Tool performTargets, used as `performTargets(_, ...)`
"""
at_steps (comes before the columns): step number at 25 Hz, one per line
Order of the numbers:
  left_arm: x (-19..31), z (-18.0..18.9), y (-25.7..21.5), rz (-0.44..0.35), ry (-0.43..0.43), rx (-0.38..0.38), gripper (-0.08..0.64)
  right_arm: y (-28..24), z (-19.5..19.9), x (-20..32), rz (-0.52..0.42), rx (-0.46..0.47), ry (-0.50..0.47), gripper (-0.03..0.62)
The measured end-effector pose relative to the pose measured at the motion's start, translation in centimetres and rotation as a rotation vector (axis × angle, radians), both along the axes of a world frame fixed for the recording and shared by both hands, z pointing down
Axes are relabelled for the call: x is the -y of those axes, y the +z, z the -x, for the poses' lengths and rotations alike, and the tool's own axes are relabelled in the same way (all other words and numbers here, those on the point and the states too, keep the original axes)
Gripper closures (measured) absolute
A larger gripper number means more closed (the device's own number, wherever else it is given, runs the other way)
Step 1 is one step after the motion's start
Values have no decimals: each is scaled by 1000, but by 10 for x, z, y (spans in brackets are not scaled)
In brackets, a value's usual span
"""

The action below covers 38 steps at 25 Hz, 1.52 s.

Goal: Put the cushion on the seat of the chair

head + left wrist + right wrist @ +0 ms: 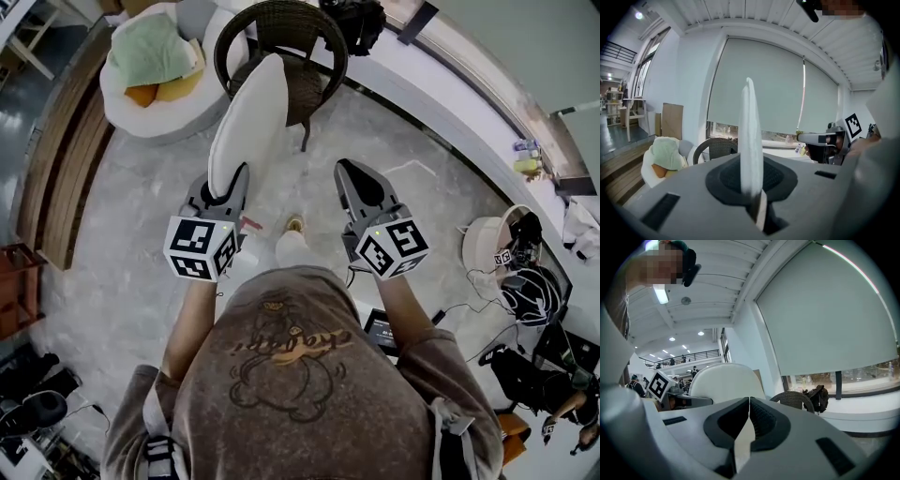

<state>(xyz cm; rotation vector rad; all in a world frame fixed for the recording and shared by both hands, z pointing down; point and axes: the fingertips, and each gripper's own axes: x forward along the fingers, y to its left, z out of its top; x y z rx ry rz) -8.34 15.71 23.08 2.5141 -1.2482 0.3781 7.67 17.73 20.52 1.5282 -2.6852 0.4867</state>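
Observation:
A white cushion (248, 122) stands on edge, its lower rim clamped in my left gripper (228, 183), which is shut on it. In the left gripper view the cushion (751, 140) rises thin and upright from between the jaws. Ahead stands the dark wicker chair (272, 14), its seat partly hidden behind the cushion; it also shows in the left gripper view (715, 147) and in the right gripper view (794, 400). My right gripper (349, 169) is held level beside the cushion, to its right, shut with nothing in it. The cushion's flat face (724, 383) fills the left of the right gripper view.
A round white lounge seat (122, 103) with green and orange pillows sits left of the chair. A black bag (354, 21) lies on the white window ledge (450, 103) behind it. Wooden decking (66, 159) runs along the left. Cables and equipment (525, 272) crowd the right.

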Motion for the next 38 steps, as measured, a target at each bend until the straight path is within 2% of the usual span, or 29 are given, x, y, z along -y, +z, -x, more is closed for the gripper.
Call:
performTargets(9, 65, -30, 6, 8, -22, -14, 514, 7, -30, 66, 15, -3, -32, 571)
performTargets(18, 114, -32, 11, 23, -11, -34, 514, 9, -24, 115, 28, -7, -34, 571)
performTargets(29, 201, -27, 18, 60, 70, -93, 514, 18, -17, 200, 34, 1, 16, 571)
performTargets(38, 260, -28, 32, 114, 166, -91, 514, 25, -4, 254, 46, -12, 43, 571)
